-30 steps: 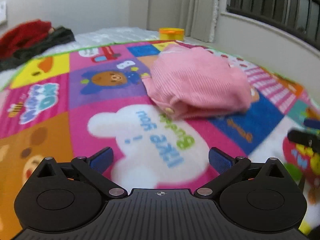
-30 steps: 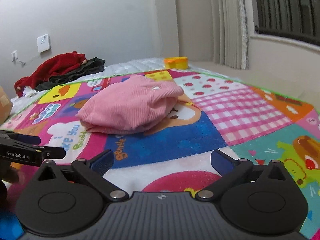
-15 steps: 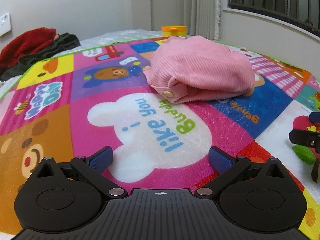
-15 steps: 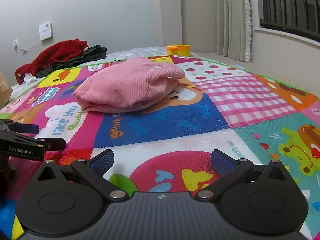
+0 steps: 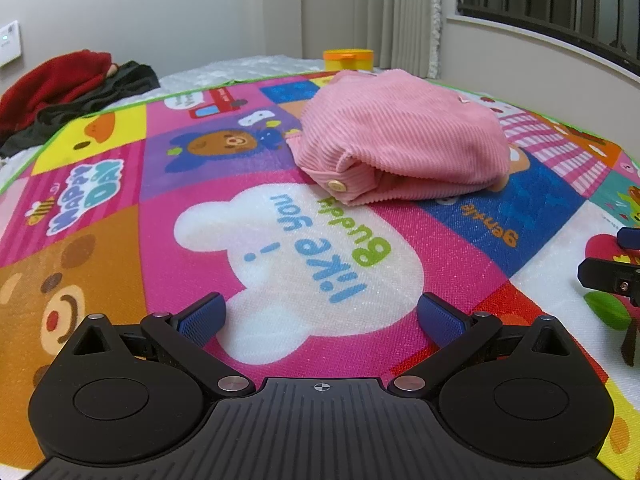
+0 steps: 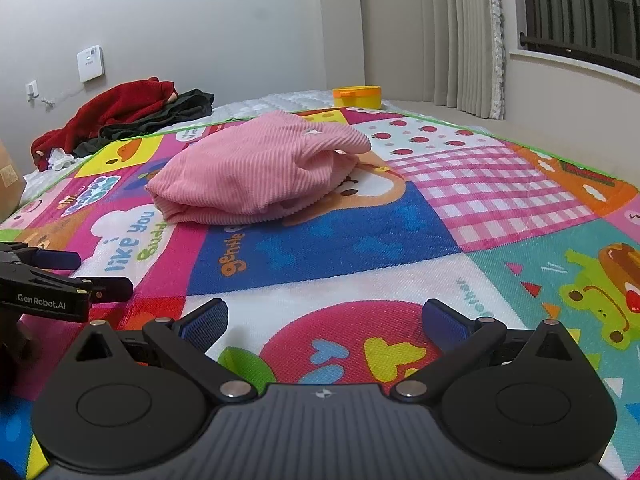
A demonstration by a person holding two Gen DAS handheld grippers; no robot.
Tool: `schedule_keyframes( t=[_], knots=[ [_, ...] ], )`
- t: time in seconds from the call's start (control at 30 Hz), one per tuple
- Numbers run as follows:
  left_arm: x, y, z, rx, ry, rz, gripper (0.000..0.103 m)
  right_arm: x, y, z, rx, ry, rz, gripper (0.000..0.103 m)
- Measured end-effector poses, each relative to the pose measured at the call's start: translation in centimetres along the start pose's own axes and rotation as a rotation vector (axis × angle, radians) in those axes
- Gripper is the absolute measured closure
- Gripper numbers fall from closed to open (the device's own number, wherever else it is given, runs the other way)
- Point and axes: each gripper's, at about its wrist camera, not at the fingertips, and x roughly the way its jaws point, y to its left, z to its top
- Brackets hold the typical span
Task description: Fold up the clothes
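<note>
We are holding 2 grippers low over a brightly printed play mat [image 5: 120, 264], both with fingers spread wide and gripping nothing. In the left wrist view, the left gripper [image 5: 320, 316] is hovering above a white bear-shaped patch reading "I like you Buddy", its blue pads [image 5: 202, 316] apart and clear of any cloth. In the right wrist view, the right gripper [image 6: 324, 320] is hanging over a red apple print, its blue pads [image 6: 444, 322] likewise released. Each tool is showing at the edge of the other's view: the right gripper's black tip at the far right of the left wrist view, and the left gripper's body, marked "GenRobot.AI", at the left edge of the right wrist view.

Farther ahead, the pink corduroy garment [image 5: 400, 140] is lying folded into a compact bundle on the mat, well apart from both grippers, 1 pale button [image 5: 337, 186] showing on its near edge in the left wrist view. In the right wrist view the bundle is sitting across a bear print and a blue square.

Beyond the mat, a pile of red and dark clothes [image 6: 120, 116] is resting near the wall on the left, and an orange-lidded yellow container [image 6: 357, 96] is standing near the curtains [image 6: 464, 36].
</note>
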Motion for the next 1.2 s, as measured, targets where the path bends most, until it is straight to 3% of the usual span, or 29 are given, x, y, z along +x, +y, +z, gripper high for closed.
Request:
schedule_keyframes(
  t=[1.2],
  knots=[
    [0.07, 0.05, 0.0, -0.002, 0.005, -0.003, 0.0, 0.19, -0.31, 0.05, 0.023, 0.021, 0.014, 0.0]
  ],
)
